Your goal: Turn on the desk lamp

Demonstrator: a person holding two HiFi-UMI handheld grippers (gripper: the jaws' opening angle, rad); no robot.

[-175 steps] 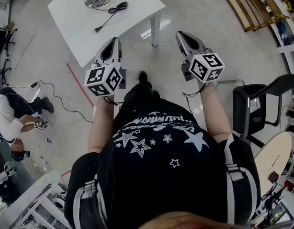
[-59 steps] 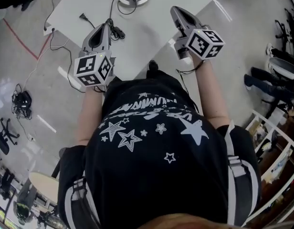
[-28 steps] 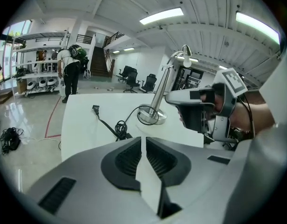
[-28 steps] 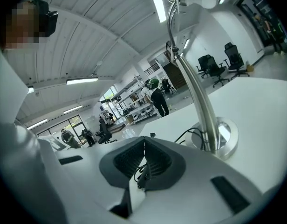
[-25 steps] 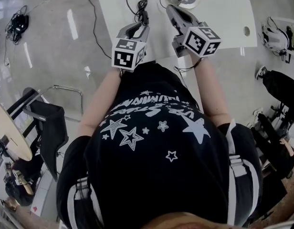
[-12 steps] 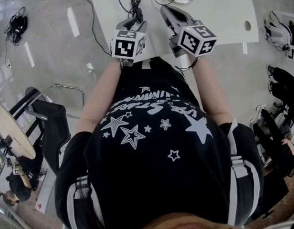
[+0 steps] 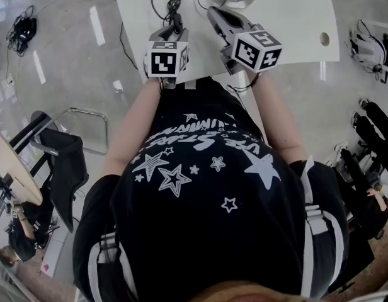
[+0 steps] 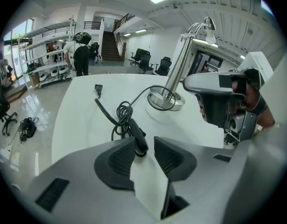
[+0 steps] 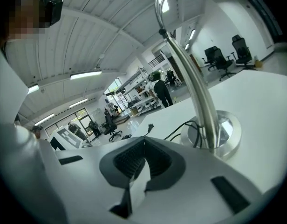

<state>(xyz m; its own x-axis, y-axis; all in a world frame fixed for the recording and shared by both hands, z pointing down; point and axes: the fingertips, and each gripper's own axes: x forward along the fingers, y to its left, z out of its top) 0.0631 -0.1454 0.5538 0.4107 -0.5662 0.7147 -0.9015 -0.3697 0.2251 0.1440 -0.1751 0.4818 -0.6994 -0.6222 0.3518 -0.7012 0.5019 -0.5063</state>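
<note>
A silver desk lamp stands on the white table (image 7: pixel 295 11), its round base (image 8: pixel 166 98) and slanted pole (image 8: pixel 181 64) to the right in the left gripper view. Its black cord (image 8: pixel 116 120) lies coiled on the table, with the plug (image 8: pixel 98 88) loose farther off. My left gripper (image 8: pixel 144 149) is open, and the near end of the cord's black inline switch (image 8: pixel 136 136) lies between its fingertips. My right gripper (image 9: pixel 144 143) is shut on nothing, close in front of the lamp base (image 9: pixel 222 132). From the head view both grippers hover over the table's near edge.
A black chair (image 7: pixel 62 150) stands on the floor to my left, with a bundle of cables (image 7: pixel 21 30) beyond it. The table has a small round hole (image 7: pixel 324 39) at its right. A person (image 8: pixel 80 55) stands by shelves far across the room.
I have walked up to the table from across the room. Over the last second both grippers have stayed over the cord and lamp base, shifting only slightly.
</note>
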